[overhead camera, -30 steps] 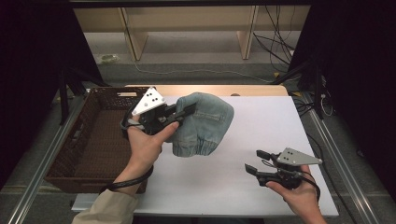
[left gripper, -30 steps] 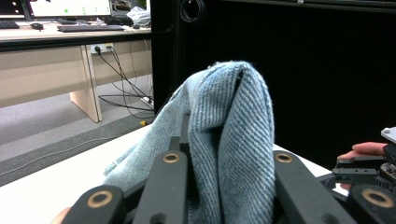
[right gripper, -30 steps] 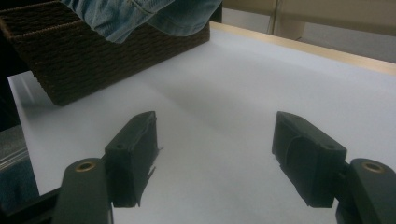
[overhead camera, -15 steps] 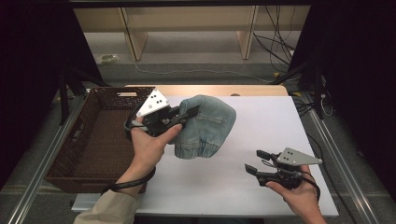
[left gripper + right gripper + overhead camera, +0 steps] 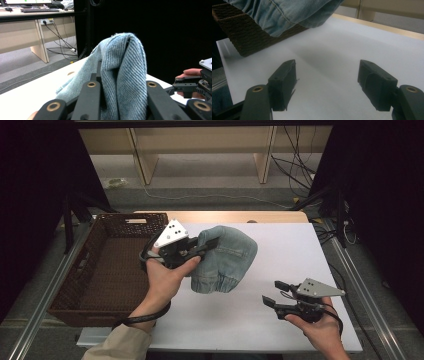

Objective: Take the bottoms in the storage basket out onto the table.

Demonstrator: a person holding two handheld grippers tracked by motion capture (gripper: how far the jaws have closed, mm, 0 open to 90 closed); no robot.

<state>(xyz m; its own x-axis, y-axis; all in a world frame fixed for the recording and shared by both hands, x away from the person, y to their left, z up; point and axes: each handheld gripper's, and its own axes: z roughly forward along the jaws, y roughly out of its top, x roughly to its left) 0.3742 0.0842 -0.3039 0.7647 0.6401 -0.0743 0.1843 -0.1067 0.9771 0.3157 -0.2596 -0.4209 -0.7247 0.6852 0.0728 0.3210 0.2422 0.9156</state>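
Where the person's two forearms come in at the near edge of the table [image 5: 280,245], each hand carries one gripper. Nearest, the right gripper [image 5: 276,292] hovers low over the bare white top, its two jaws standing well apart with nothing between them; its own view shows the gap plainly. Farther in and to the left, the left gripper [image 5: 207,245] is clamped on one piece of folded blue denim [image 5: 227,257], a single bundle held up off the table, its lower cuff seemingly clear of the surface, though the high view leaves that hard to judge. From the left gripper view, the denim [image 5: 125,67] drapes over both jaws. Just beside the cloth, at the table's left edge, sits one dark woven basket [image 5: 105,265]. Beyond the table stand two pale wooden legs [image 5: 142,162], with cables [image 5: 295,167] trailing on the floor.
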